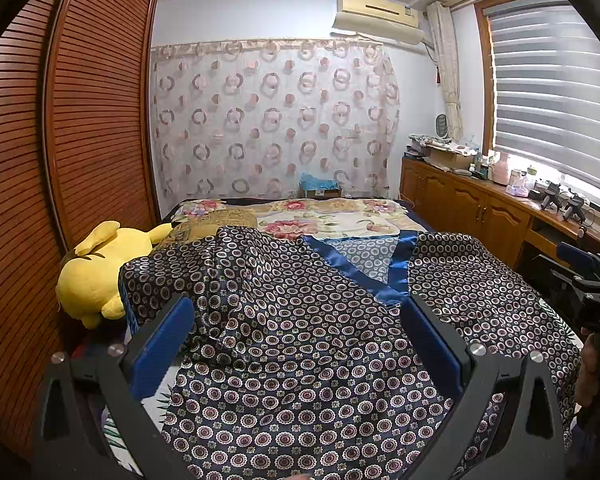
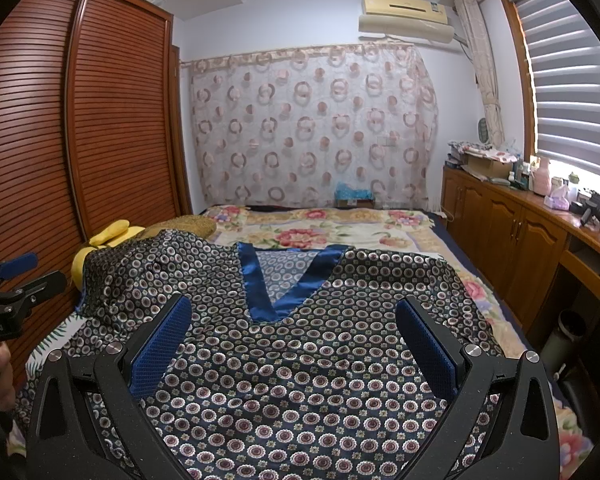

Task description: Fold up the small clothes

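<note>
A dark navy satin top [image 1: 300, 340] with a ring-and-flower print and a shiny blue V-neck band [image 1: 380, 268] lies spread face up on the bed. Its left sleeve is bunched up by the plush toy. My left gripper [image 1: 296, 312] is open and empty, hovering over the top's left half. My right gripper [image 2: 292, 312] is open and empty over the middle of the top [image 2: 300, 380], just below the V-neck [image 2: 284, 280]. Each gripper shows at the edge of the other's view, the right one [image 1: 588, 276] and the left one [image 2: 16, 276], both held by hand.
The bed has a floral blanket [image 2: 332, 228]. A yellow plush toy [image 1: 96, 268] lies at the bed's left edge against the slatted wooden wardrobe [image 1: 80, 140]. A wooden cabinet [image 2: 512, 232] with clutter runs along the right under the window.
</note>
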Tool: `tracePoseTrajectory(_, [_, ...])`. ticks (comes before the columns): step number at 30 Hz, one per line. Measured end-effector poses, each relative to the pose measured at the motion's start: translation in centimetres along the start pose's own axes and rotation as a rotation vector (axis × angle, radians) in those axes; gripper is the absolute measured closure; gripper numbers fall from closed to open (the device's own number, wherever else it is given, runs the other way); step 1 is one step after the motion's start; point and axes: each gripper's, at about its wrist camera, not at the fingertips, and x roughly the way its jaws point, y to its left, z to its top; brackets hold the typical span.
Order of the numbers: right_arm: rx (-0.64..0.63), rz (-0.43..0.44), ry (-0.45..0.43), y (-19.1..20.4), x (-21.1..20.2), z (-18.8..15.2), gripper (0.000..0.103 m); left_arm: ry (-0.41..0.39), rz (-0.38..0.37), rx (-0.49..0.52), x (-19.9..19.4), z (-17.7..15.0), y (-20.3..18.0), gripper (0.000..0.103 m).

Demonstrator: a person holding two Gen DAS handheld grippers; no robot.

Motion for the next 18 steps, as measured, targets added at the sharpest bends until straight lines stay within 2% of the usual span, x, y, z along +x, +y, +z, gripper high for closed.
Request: tracePoseTrajectory(18, [0.001, 0.002, 0.000, 0.05, 0.05, -0.09, 0.000, -0.003, -0.001, 0.001, -0.06, -0.03, -0.06, 0.000])
